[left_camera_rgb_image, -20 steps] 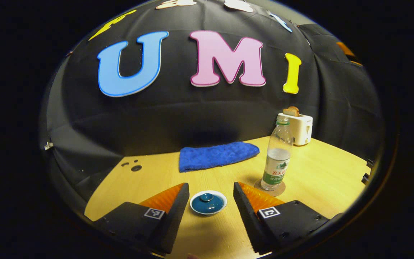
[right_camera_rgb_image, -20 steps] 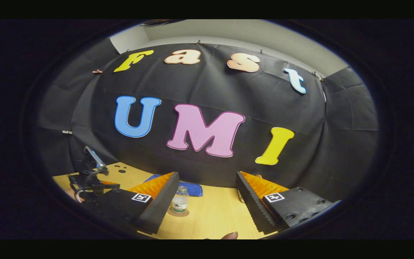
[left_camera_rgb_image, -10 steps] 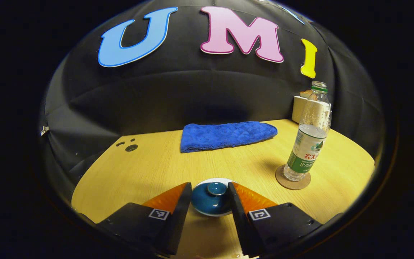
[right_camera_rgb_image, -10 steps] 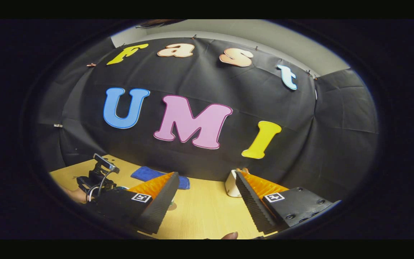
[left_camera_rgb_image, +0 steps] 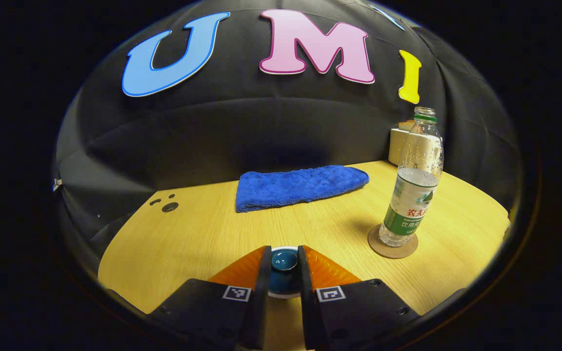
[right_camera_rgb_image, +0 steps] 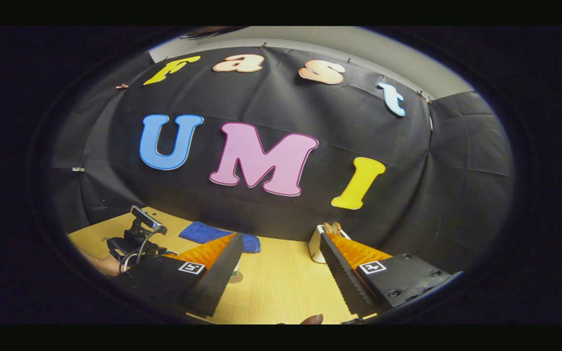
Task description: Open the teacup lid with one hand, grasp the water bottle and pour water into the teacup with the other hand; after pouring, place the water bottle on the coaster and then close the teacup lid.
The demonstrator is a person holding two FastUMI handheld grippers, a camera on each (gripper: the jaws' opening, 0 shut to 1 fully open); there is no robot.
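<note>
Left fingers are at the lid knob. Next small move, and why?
Probably lift the lid straight up. The left gripper has its fingers close on either side of the knob, the cup is still covered, and the bottle stands on its coaster, untouched by the open right gripper.

Left gripper [left_camera_rgb_image: 283,265]: low over the table, both fingers drawn in close on either side of the teacup lid's knob [left_camera_rgb_image: 284,260]; contact cannot be confirmed. In the right gripper view it appears at far left, a hand behind it. Right gripper [right_camera_rgb_image: 281,265]: raised, level, fingers spread wide, nothing between them (a fingertip [right_camera_rgb_image: 311,319] shows at bottom edge).
</note>
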